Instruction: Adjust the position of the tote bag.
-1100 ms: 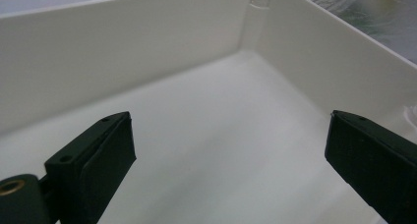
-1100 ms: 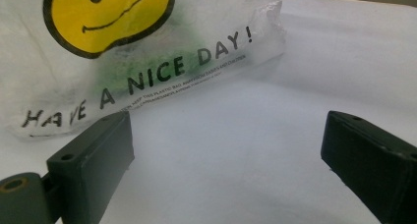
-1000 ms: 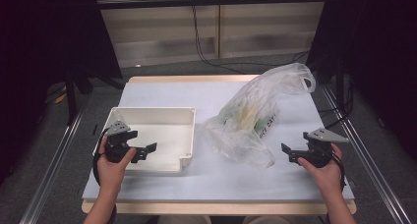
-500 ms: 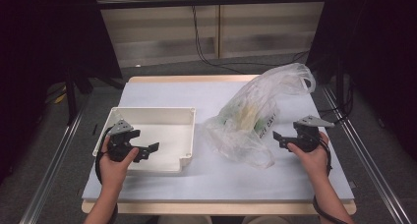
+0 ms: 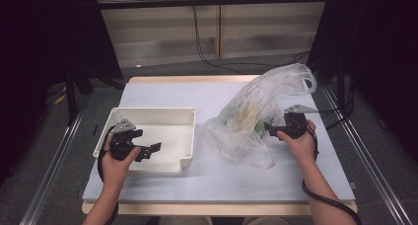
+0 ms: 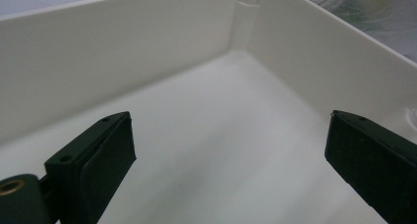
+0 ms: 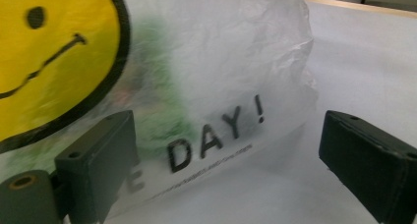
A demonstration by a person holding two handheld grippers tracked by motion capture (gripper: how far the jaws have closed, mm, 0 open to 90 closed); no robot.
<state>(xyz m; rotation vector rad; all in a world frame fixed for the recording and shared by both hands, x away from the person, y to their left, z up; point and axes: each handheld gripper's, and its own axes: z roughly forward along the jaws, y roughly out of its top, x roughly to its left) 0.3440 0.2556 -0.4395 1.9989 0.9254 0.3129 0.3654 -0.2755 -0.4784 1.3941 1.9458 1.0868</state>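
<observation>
High view, items left to right.

Left gripper (image 5: pixel 155 147): held low over the open white tray (image 5: pixel 148 115), near its front edge. Position the same as a second ago. In the left gripper view the jaws stand wide apart with nothing between them, pointed at the bare tray floor and its far corner (image 6: pixel 236 47).

White tray: sits on the left half of the table (image 5: pixel 207 175), nothing visible inside it.

Plastic bag (image 5: pixel 246 121): clear, crumpled, lying just right of the tray, handles trailing toward the far right corner. Contents yellow and green, not identifiable. In the right gripper view it bears a yellow smiley face and the letters "DAY!" (image 7: pixel 221 130).

Right gripper (image 5: pixel 268 128): moved in from the table's right edge over the last second, now at the bag's right flank. Jaws apart, plastic just ahead of them, nothing clamped.

Judgement: the reach is nearly complete; a grip on the bag looks to come next, with the tray the likely place for its contents.
</observation>
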